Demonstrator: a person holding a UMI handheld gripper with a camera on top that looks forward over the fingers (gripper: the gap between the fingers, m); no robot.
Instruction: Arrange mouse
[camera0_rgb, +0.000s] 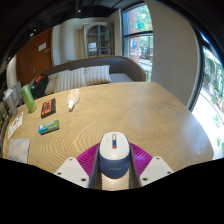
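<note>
Two pink-padded fingers of your gripper (114, 163) close narrowly on a white-and-grey computer mouse (113, 154) at the bottom centre of the frame, both pads pressed against its flanks. You hold it at the near edge of a round wooden table (140, 112), though whether it is lifted or resting cannot be told. Toward the left of the frame lie a green object (49, 127), a dark phone-like slab (48, 108), a green bottle (29, 98) and a pale item (73, 99). A striped sofa (85, 74) stands beyond. The risk, as judged from here: the smooth curved shell could slip or twist if your squeeze eases, and a release this near the edge could drop it.
</note>
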